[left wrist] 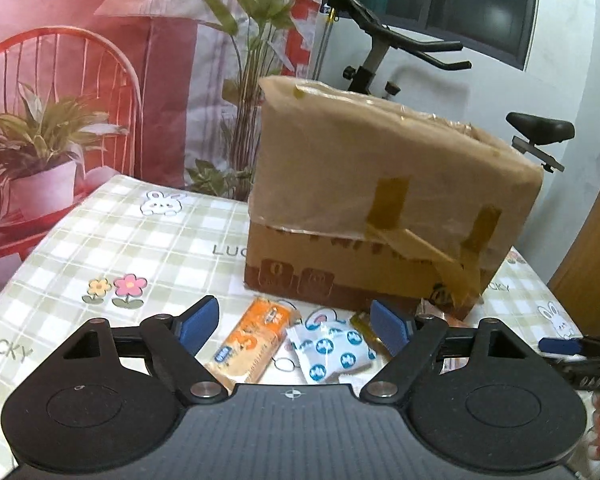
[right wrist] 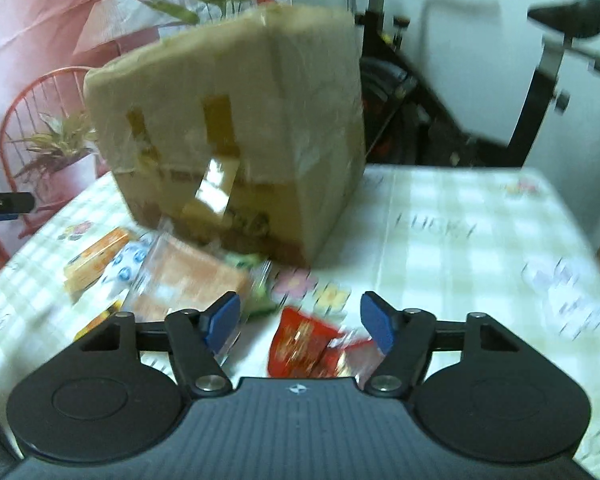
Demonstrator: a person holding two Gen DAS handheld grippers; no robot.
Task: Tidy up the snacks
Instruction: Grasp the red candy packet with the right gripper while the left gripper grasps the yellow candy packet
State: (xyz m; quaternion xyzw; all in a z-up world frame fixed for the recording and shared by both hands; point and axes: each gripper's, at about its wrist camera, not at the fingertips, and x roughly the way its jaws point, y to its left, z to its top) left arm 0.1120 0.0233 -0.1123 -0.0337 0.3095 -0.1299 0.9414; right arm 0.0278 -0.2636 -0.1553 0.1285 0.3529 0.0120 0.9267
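A large taped cardboard box (left wrist: 384,200) stands on the checked tablecloth (left wrist: 140,240); it also shows in the right wrist view (right wrist: 240,128). In front of it lie snack packets. My left gripper (left wrist: 296,326) is open and empty above an orange packet (left wrist: 252,344) and a white packet with blue dots (left wrist: 332,348). My right gripper (right wrist: 300,322) is open and empty above a red packet (right wrist: 304,346), with a large orange packet (right wrist: 188,280), a green packet (right wrist: 256,280) and the small orange packet (right wrist: 96,256) to its left. The right wrist view is blurred.
A red chair with a potted plant (left wrist: 40,148) stands beyond the table's left edge. An exercise bike (left wrist: 380,52) stands behind the box. The right gripper's finger (left wrist: 560,346) shows at the right edge of the left wrist view.
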